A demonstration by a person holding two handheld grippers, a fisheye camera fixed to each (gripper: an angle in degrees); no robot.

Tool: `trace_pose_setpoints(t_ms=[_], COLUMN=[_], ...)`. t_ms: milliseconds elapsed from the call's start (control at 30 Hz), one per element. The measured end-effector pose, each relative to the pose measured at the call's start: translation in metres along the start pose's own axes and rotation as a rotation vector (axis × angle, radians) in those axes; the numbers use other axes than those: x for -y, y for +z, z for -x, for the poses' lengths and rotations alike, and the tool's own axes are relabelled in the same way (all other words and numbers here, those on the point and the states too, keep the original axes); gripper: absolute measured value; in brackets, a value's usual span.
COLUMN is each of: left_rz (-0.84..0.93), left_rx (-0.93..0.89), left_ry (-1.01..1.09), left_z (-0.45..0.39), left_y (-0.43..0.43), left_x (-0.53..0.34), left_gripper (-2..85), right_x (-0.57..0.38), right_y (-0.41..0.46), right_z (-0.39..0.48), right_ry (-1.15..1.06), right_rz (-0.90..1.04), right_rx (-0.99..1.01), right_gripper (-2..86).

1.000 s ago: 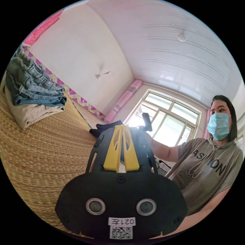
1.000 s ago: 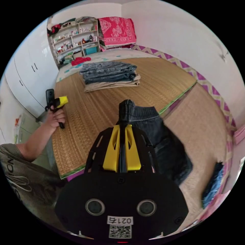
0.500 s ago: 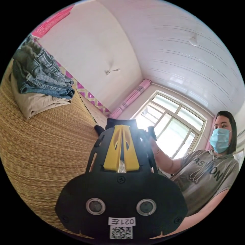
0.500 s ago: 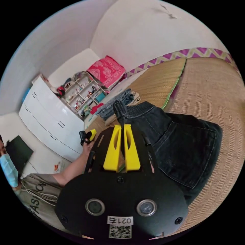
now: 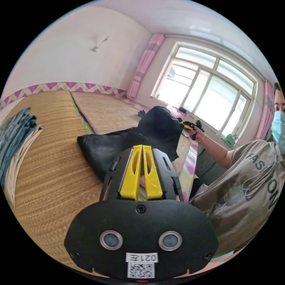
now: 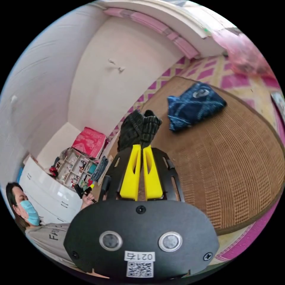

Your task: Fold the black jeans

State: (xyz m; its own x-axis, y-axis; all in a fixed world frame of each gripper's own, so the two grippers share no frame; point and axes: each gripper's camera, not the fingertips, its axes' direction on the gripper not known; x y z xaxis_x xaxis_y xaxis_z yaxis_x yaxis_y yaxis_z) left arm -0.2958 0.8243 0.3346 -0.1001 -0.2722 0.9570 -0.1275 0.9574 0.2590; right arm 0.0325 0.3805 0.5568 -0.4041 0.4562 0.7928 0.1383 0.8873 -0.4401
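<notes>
Jeans [image 5: 130,142], black, sit mid-frame in the left gripper view, one end lifted into a hump toward the window [image 5: 207,89], the rest trailing down onto the straw mat [image 5: 50,178]. Left gripper [image 5: 142,146] at lower centre has its yellow jaws nearly together, tips touching or almost touching with nothing visibly between them; it sits in front of the jeans, contact cannot be told. Right of the hump, the right gripper [image 5: 187,126] shows small in a hand [image 5: 196,133], its tip at the raised cloth edge. Person in a grey hooded top [image 5: 249,190] fills the right edge. Stack of folded clothes [image 5: 14,145] lies at the left edge on the mat.

In the right gripper view, the right gripper [image 6: 142,146] at centre has its jaws narrow, and a bunched ribbed band of the jeans [image 6: 139,130] sticks up right at the tips, apparently pinched. Dark blue folded cloth [image 6: 193,105] lies on the mat [image 6: 237,166] at upper right, well apart from the jeans. White cabinet [image 6: 47,193] and shelves [image 6: 77,169] sit at lower left, near the person [image 6: 47,234] and the left gripper [image 6: 84,190].
</notes>
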Motion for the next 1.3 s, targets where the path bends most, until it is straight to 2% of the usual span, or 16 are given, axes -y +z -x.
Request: trace_pose_setpoints(t_ms=[100, 167, 333, 433, 467, 500, 667, 767, 900, 1000, 1100, 1200, 1267, 1300], left_rz=[0.085, 0.134, 0.196, 0.265, 0.312, 0.333, 0.494, 0.601, 0.611, 0.567, 0.453, 0.179, -0.041, -0.093], left_rx=[-0.008, 0.0, 0.115, 0.178, 0.202, 0.21, 0.327, 0.332, 0.294, 0.23, 0.06, 0.012, -0.018, -0.006], left_ry=[0.018, 0.026, 0.103, 0.179, 0.215, 0.236, 0.44, 0.484, 0.46, 0.298, 0.06, -0.083, -0.185, -0.206], left_z=[-0.025, -0.041, -0.077, -0.098, -0.105, -0.109, -0.135, -0.13, -0.108, -0.066, -0.007, 0.035, 0.072, 0.081], left_y=[0.064, 0.103, 0.151, 0.185, 0.201, 0.208, 0.265, 0.286, 0.28, 0.262, 0.224, 0.137, 0.04, 0.013], left_x=[0.041, 0.068, 0.11, 0.126, 0.131, 0.132, 0.139, 0.137, 0.135, 0.134, 0.131, 0.124, 0.105, 0.098], left_gripper=[-0.9, -0.8, 0.0, 2.3, 4.1, 4.7, 9.3, 11.2, 10.2, 3.5, -0.1, -0.8, -0.9, -0.9], right_x=[-0.02, -0.025, -0.021, -0.039, -0.046, -0.052, -0.079, -0.09, -0.103, -0.112, -0.12, -0.126, -0.129, -0.131], right_y=[0.002, -0.001, -0.016, -0.002, -0.001, -0.011, -0.02, -0.023, -0.026, -0.029, -0.031, -0.033, -0.033, -0.034], right_z=[-0.086, -0.107, -0.109, -0.142, -0.154, -0.152, -0.152, -0.162, -0.169, -0.172, -0.173, -0.174, -0.173, -0.172], right_ry=[0.206, 0.214, 0.087, 0.084, 0.1, 0.033, -0.033, -0.018, -0.015, -0.015, -0.013, -0.008, -0.008, -0.007], right_rz=[0.05, 0.042, 0.038, 0.147, 0.169, 0.125, 0.078, 0.068, 0.07, 0.068, 0.068, 0.068, 0.07, 0.071], right_rx=[-0.012, 0.044, 0.04, -0.107, -0.086, -0.035, -0.052, -0.025, -0.025, -0.019, -0.017, -0.013, -0.014, -0.014], right_gripper=[-0.7, -0.7, -0.6, -0.3, -0.2, -0.1, 0.5, 0.8, 1.0, 0.9, 0.8, 0.7, 0.6, 0.6])
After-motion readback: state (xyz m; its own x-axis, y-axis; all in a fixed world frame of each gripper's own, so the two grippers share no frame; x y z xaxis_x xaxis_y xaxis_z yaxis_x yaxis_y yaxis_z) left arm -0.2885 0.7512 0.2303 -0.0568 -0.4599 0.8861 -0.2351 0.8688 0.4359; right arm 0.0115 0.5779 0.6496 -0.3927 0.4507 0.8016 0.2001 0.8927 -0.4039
